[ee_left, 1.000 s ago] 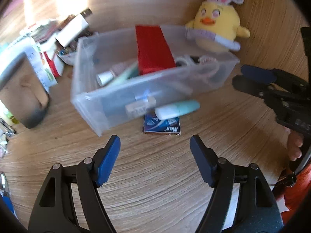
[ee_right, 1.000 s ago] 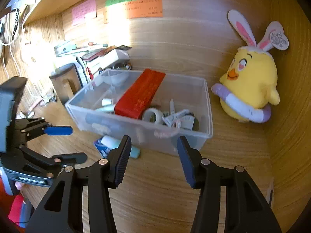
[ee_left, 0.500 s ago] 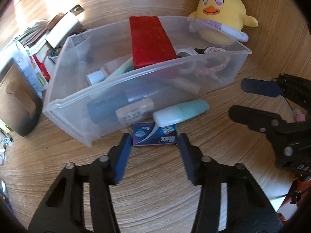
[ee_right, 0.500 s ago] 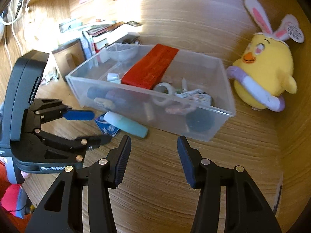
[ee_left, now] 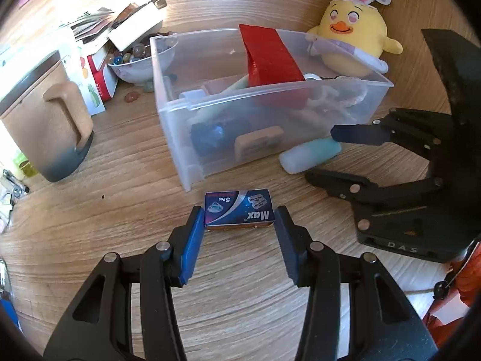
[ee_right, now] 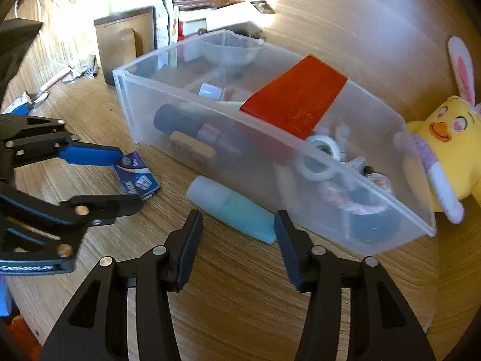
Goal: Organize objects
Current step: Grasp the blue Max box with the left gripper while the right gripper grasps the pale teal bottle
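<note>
While the left gripper (ee_left: 239, 225) sits low on the tabletop (ee_left: 120, 210), jaws apart, the small blue box (ee_left: 239, 210) lies flat between its tips, the left pad about touching. Right gripper (ee_right: 237, 228), jaws apart, brackets the near end of the teal bottle (ee_right: 231, 206), not clamped. Clear bin (ee_left: 300, 138) stands at 12 o'clock of the box, bottle at 2 o'clock.
</note>
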The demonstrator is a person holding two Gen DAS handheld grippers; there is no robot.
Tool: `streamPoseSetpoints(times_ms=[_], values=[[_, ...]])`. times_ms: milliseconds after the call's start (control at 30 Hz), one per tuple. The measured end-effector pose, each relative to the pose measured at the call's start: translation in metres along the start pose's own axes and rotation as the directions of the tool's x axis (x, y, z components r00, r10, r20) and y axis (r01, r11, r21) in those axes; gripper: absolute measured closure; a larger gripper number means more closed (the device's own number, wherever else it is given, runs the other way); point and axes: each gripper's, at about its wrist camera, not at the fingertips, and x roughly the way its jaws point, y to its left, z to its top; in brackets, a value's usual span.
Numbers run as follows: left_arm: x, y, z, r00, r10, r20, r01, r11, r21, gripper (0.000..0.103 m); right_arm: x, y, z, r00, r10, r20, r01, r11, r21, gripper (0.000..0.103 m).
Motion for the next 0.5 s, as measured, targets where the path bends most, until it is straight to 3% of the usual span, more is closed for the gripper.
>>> streamPoseSetpoints(times_ms=[200,433,500], values=[[0.003,-0.006,0.002,1.000,-0.011,-0.005,0.011,1.000,0.014,0.050,-0.012,0.004,-0.006,0.996,0.092,-0.009,-0.092,0.996,-0.003,0.054],[0.004,-0.008,0.001,1.000,0.026,-0.005,-0.026,0.999,0.042,0.046,-0.001,0.008,0.002,0.999,0.048,-0.024,-0.049,0.998,-0.037,0.054],[0.005,-0.007,0.001,1.000,0.029,-0.005,-0.028,0.999,0.038,0.046,0.005,0.008,0.007,0.999,0.036,-0.023,-0.037,0.998,-0.044,0.048]])
